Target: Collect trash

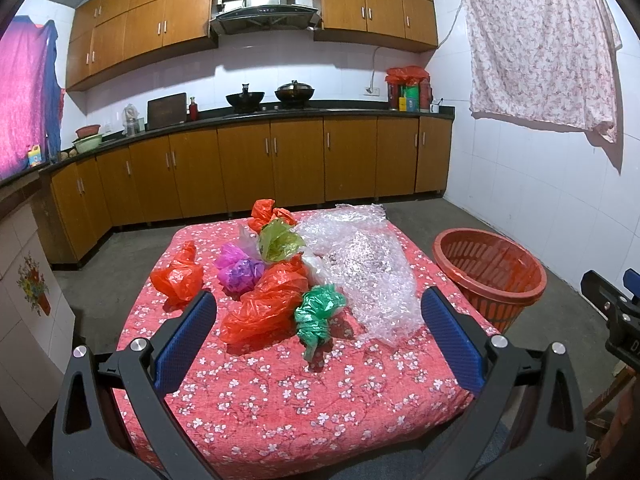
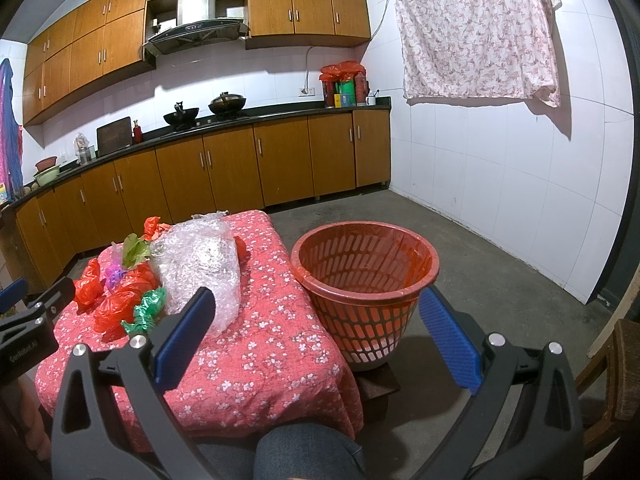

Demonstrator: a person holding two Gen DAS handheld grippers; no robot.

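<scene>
Crumpled plastic bags lie in a pile on a table with a red flowered cloth [image 1: 280,392]: a large red bag [image 1: 264,304], a green bag [image 1: 318,314], a purple bag [image 1: 240,274], a small red bag [image 1: 178,276], an olive bag [image 1: 278,242] and bubble wrap [image 1: 372,276]. A red slotted basket [image 2: 364,276] lined with a red bag stands to the table's right on a low stool. My left gripper [image 1: 318,336] is open and empty, above the table's near side before the pile. My right gripper [image 2: 316,336] is open and empty, between the table edge and the basket.
Brown kitchen cabinets and a dark counter [image 1: 280,116] with woks run along the back wall. A flowered sheet [image 2: 476,28] hangs on the right wall. A wooden chair [image 2: 616,376] stands at the far right. The person's knee [image 2: 308,452] is below the right gripper.
</scene>
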